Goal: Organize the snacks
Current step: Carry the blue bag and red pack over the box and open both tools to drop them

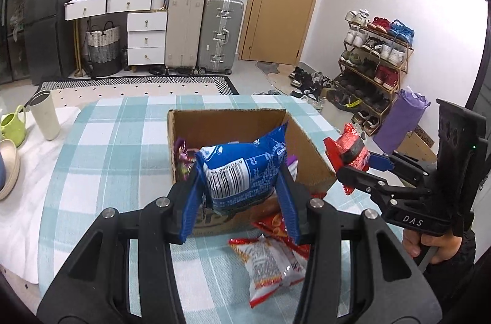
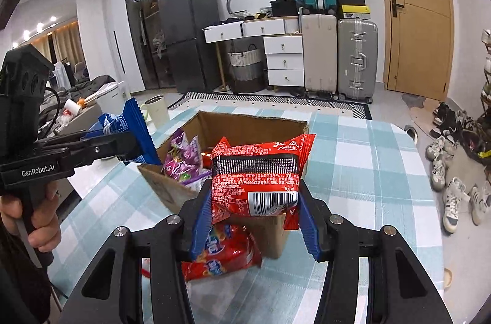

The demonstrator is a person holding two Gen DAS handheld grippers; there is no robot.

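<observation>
An open cardboard box [image 1: 310, 149] stands on the checked tablecloth; it also shows in the right wrist view [image 2: 172, 192], with purple snack packs [image 2: 181, 161] inside. My left gripper [image 1: 239, 201] is shut on a blue snack pack [image 1: 242, 167] and holds it above the box's near wall; this gripper also shows in the right wrist view [image 2: 135, 146]. My right gripper [image 2: 254, 219] is shut on a red snack pack [image 2: 260, 170], held above the box's near right corner; it also shows in the left wrist view [image 1: 353, 161].
Red snack packs [image 1: 270, 259] lie on the cloth in front of the box, seen too in the right wrist view [image 2: 224, 250]. A beige tumbler [image 1: 46, 115], a green mug [image 1: 13, 124] and bowls stand at the table's left. Suitcases, drawers and a shoe rack lie beyond.
</observation>
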